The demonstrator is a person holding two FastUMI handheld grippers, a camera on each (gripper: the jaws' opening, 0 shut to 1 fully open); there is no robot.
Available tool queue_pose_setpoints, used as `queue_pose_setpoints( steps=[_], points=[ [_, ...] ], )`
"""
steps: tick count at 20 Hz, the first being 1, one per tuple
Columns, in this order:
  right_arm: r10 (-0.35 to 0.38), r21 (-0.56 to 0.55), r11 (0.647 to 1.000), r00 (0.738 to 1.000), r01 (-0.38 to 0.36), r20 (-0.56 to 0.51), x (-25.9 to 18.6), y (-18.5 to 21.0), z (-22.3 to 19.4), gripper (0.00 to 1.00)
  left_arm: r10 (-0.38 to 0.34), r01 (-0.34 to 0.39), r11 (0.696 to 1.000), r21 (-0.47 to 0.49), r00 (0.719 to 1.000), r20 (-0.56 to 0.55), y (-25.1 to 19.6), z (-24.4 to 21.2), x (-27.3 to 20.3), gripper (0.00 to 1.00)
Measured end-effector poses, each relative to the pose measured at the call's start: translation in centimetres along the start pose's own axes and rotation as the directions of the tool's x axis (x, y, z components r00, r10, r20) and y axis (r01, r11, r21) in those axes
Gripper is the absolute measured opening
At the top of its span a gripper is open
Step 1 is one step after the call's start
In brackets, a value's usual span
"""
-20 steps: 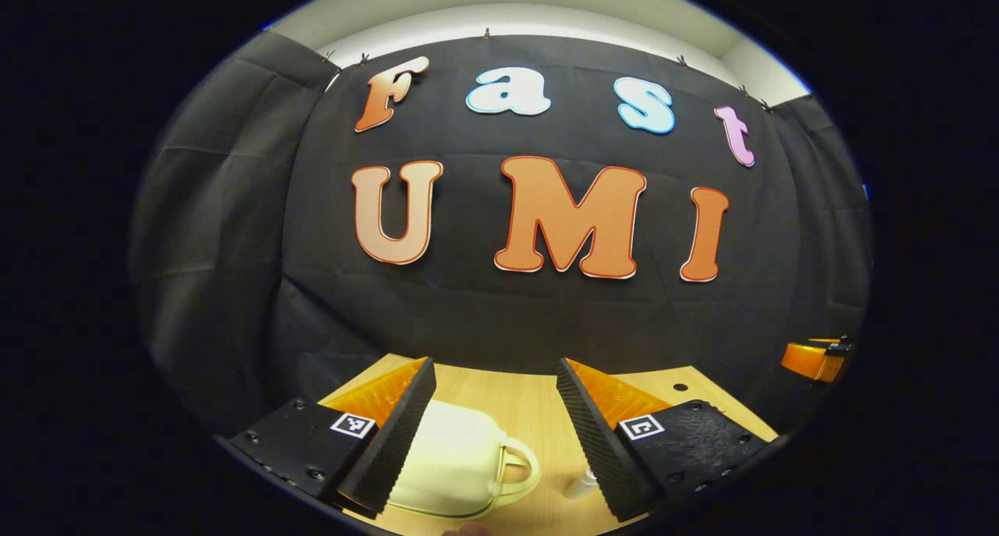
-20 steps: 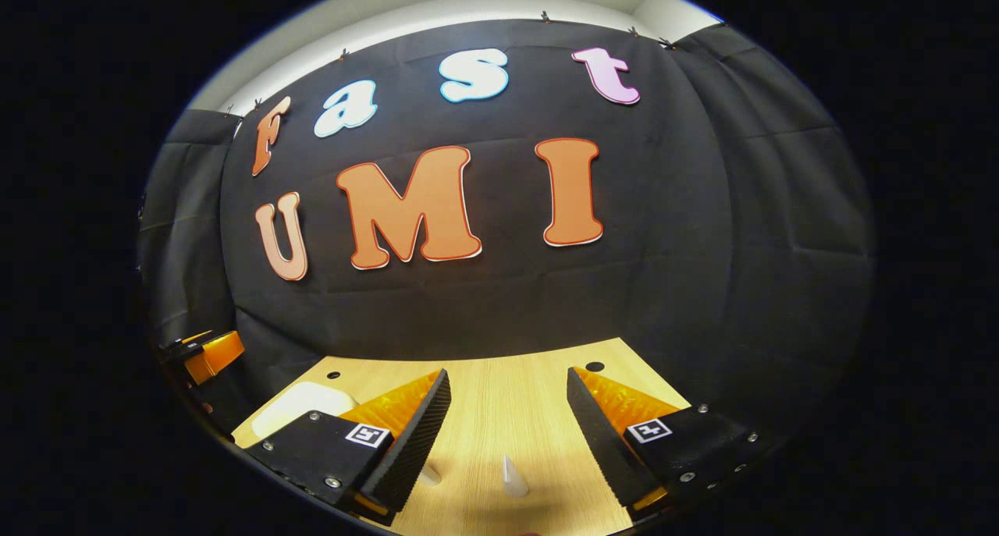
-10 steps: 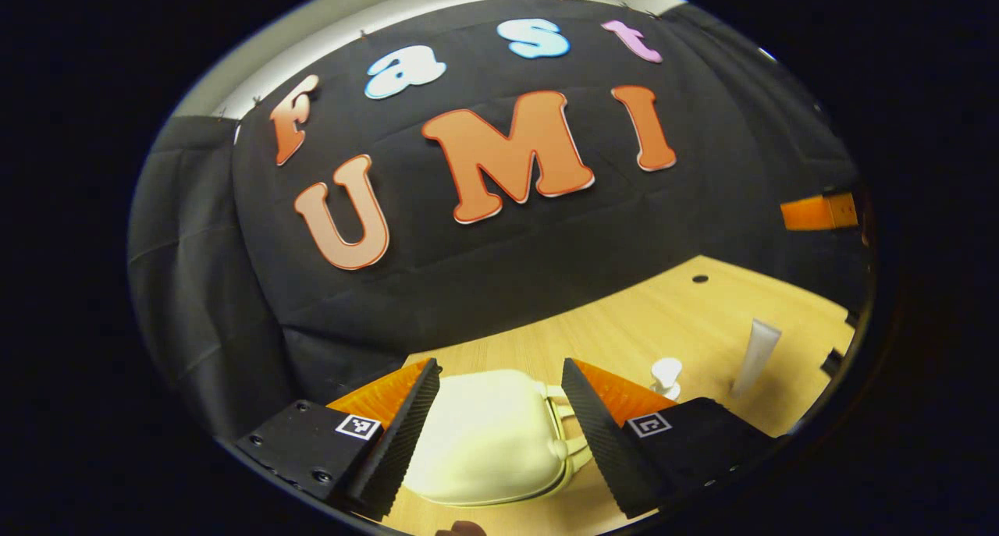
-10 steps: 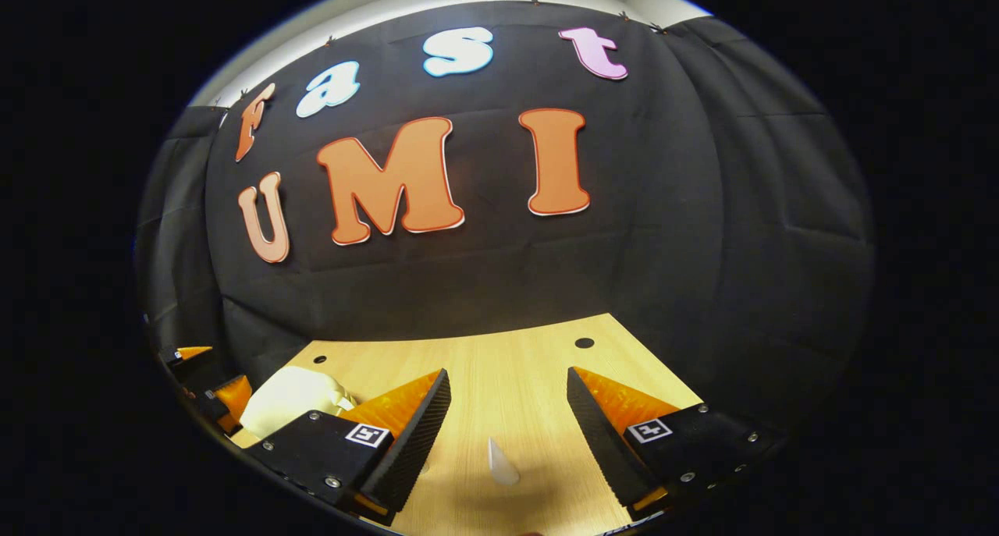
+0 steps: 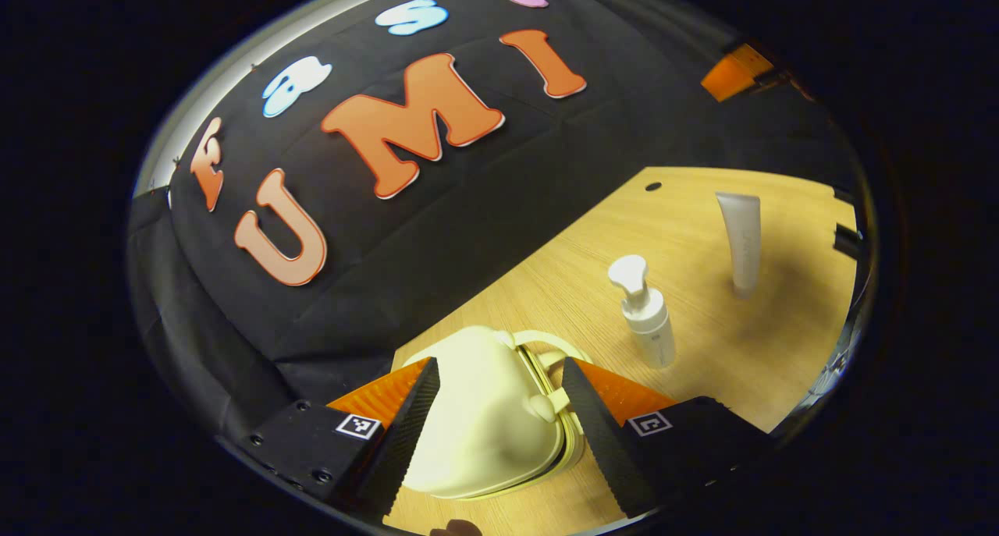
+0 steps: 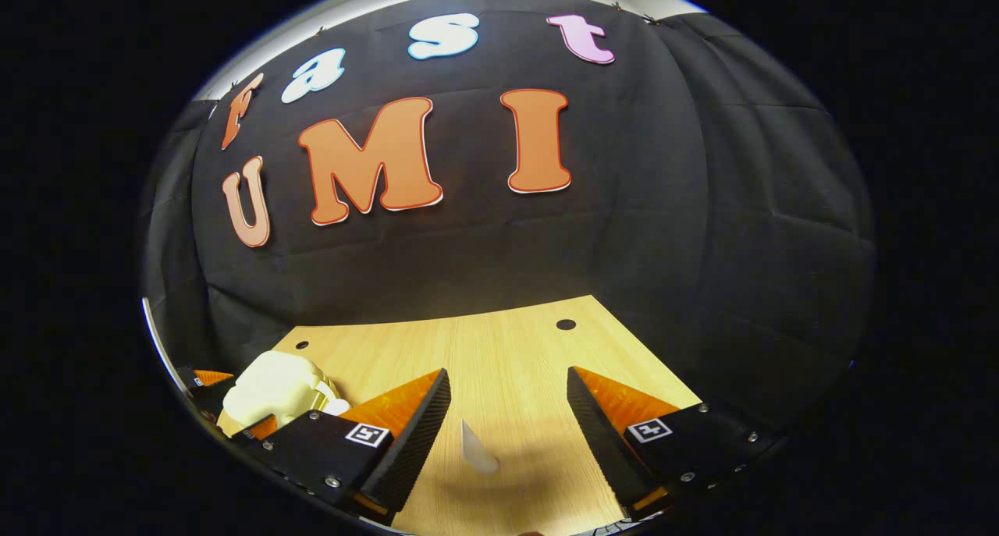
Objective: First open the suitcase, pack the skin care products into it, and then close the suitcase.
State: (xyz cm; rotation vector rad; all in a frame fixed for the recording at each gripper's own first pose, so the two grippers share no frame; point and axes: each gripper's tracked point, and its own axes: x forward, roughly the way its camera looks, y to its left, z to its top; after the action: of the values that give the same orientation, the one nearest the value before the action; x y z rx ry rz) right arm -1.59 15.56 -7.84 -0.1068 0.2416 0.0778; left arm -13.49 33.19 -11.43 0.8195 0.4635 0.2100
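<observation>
A small cream suitcase point(image 5: 484, 419) lies shut on the wooden table point(image 5: 702, 341), with its handle point(image 5: 546, 341) toward the far side. My left gripper point(image 5: 499, 411) hangs open just above it, one finger on each side of the case. To its right stand a white pump bottle point(image 5: 648, 314) and a white tube point(image 5: 741, 239). In the right gripper view my right gripper point(image 6: 507, 419) is open over the table, the white tube point(image 6: 476, 446) standing between its fingers without touching them. The cream suitcase point(image 6: 269, 384) lies at the far left there.
The booth's black cloth wall point(image 6: 624, 232) closes off the table's far edge. Two small dark holes point(image 6: 566, 324) mark the tabletop near that wall. The other gripper's body point(image 5: 734, 72) shows at the top right of the left gripper view.
The left gripper has tilted and swung over the suitcase, bringing the pump bottle and tube into its view. The right gripper has dipped a little toward the tube.
</observation>
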Motion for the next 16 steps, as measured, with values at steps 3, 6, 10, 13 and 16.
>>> queue_pose_setpoints(
  steps=[3, 6, 10, 13, 16],
  points=[
    [-0.024, 0.006, 1.0, 1.0, 0.024, -0.019, 0.2, -1.2, -0.6, 0.95, -0.015, 0.021, 0.992, 0.122, 0.999, -0.044, -2.3, -2.1, 2.2, 0.99],
    [-0.052, -0.001, 0.999, 0.998, 0.052, -0.033, 0.3, -2.5, -1.1, 0.95, 0.003, 0.013, 0.978, 0.208, 0.997, -0.076, -2.8, -3.7, 3.8, 0.99],
    [-0.084, 0.011, 0.996, 0.995, 0.085, -0.056, 0.8, -4.0, -1.8, 0.95, -0.004, 0.041, 0.962, 0.271, 0.991, -0.135, -3.9, -5.4, 5.7, 0.99],
    [-0.105, 0.02, 0.994, 0.992, 0.107, -0.076, 1.4, -4.7, -2.3, 0.95, -0.004, 0.05, 0.956, 0.288, 0.987, -0.158, -4.2, -5.9, 6.9, 0.99],
    [-0.118, 0.007, 0.993, 0.989, 0.119, -0.086, 1.8, -5.1, -2.7, 0.95, -0.002, 0.055, 0.945, 0.323, 0.987, -0.162, -4.5, -5.8, 8.2, 0.99]
  ],
)
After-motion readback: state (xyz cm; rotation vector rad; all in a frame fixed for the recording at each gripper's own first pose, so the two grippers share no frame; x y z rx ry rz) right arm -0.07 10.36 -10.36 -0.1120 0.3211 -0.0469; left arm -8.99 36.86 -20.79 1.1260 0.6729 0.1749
